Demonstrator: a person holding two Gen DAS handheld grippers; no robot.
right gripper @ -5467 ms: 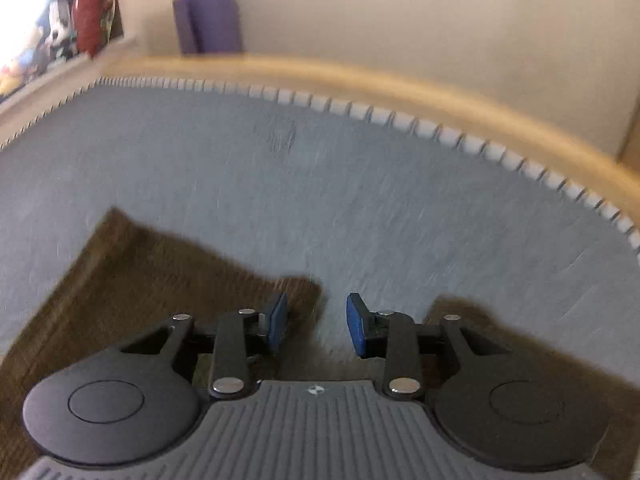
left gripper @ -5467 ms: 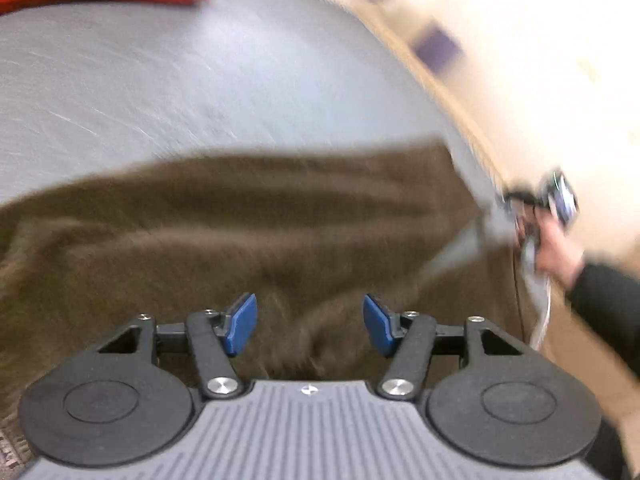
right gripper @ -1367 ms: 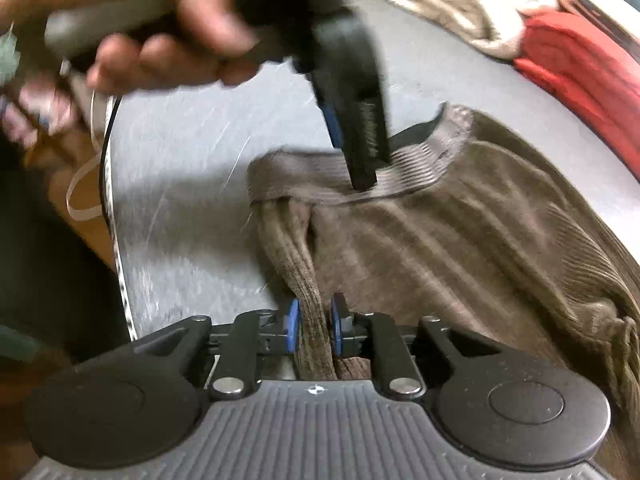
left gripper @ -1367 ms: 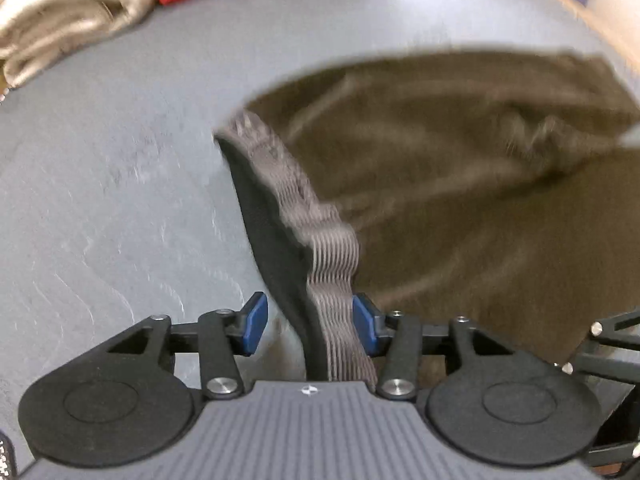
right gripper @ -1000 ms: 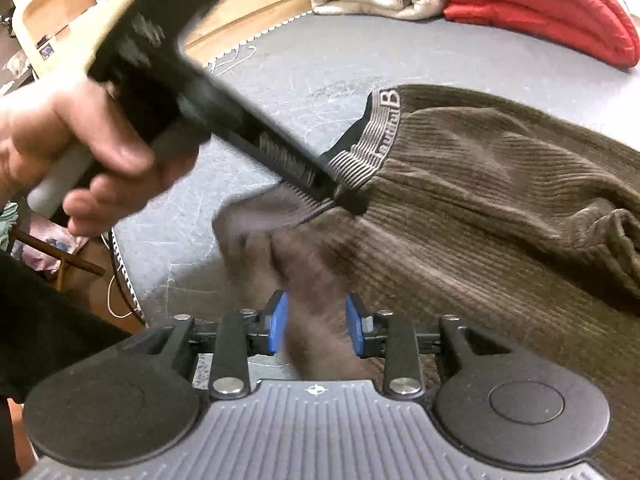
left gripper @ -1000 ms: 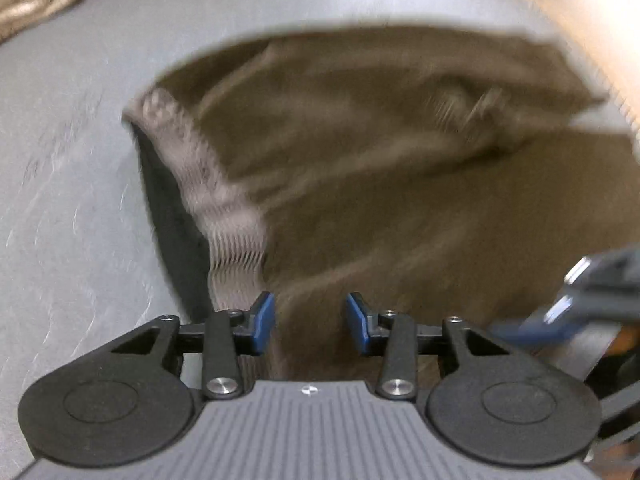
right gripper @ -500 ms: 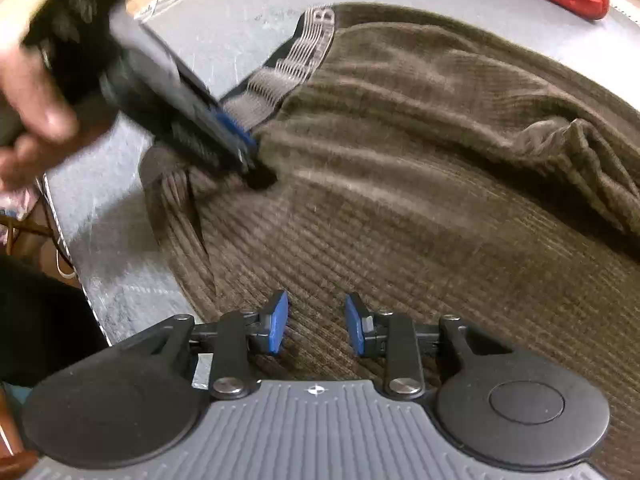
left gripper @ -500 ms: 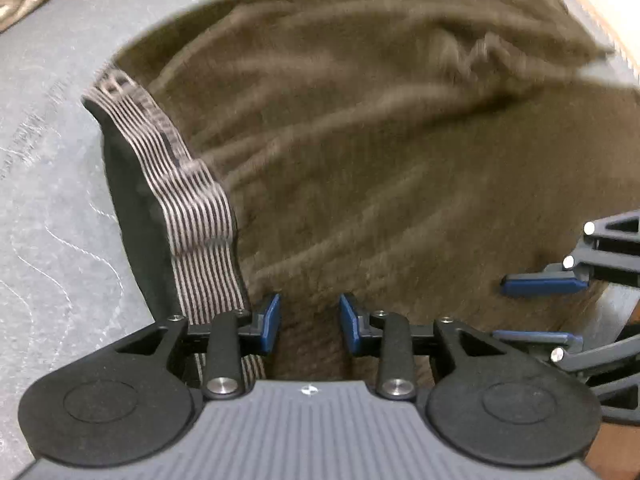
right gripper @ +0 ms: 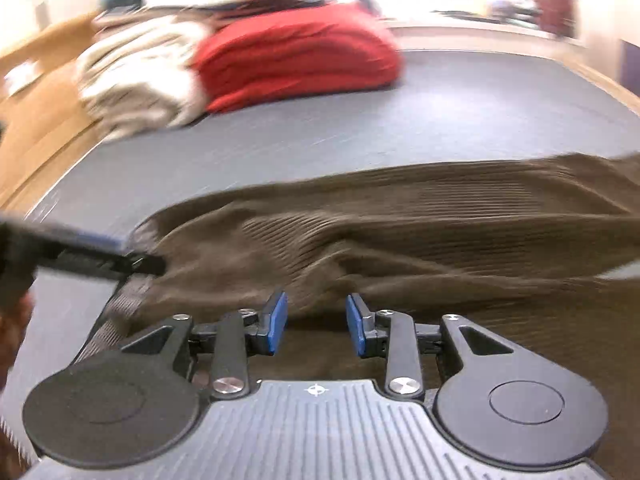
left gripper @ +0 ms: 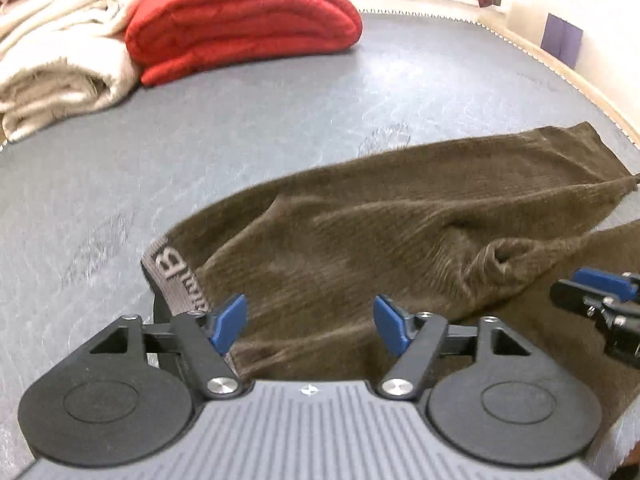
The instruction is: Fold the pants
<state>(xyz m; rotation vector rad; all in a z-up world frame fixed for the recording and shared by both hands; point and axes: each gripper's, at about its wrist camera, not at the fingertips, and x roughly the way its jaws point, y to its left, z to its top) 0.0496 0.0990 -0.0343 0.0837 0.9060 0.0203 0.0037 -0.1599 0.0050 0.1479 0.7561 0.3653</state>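
Brown corduroy pants [left gripper: 400, 232] lie folded lengthwise on the grey mattress, with the grey waistband [left gripper: 172, 276] marked "B" at the left end. My left gripper [left gripper: 308, 316] hovers just above the waist end; its jaws are opening and grip no cloth. At the right edge of that view the right gripper's fingertips [left gripper: 592, 284] show over the pants. In the right wrist view my right gripper [right gripper: 316, 320] hangs over the pants [right gripper: 400, 232], jaws opening, with nothing pinched. The left gripper [right gripper: 100, 256] reaches in from the left near the waistband [right gripper: 120, 304].
A folded red blanket [left gripper: 240, 24] and a folded beige cloth [left gripper: 60, 68] sit at the far side of the grey mattress [left gripper: 280, 120]. A wooden frame edge [left gripper: 560, 68] runs along the right. A purple item [left gripper: 564, 40] leans on the wall.
Both grippers have let go of the waistband, widened their jaws and drawn up and back. The views have tilted up, so the far blankets now show.
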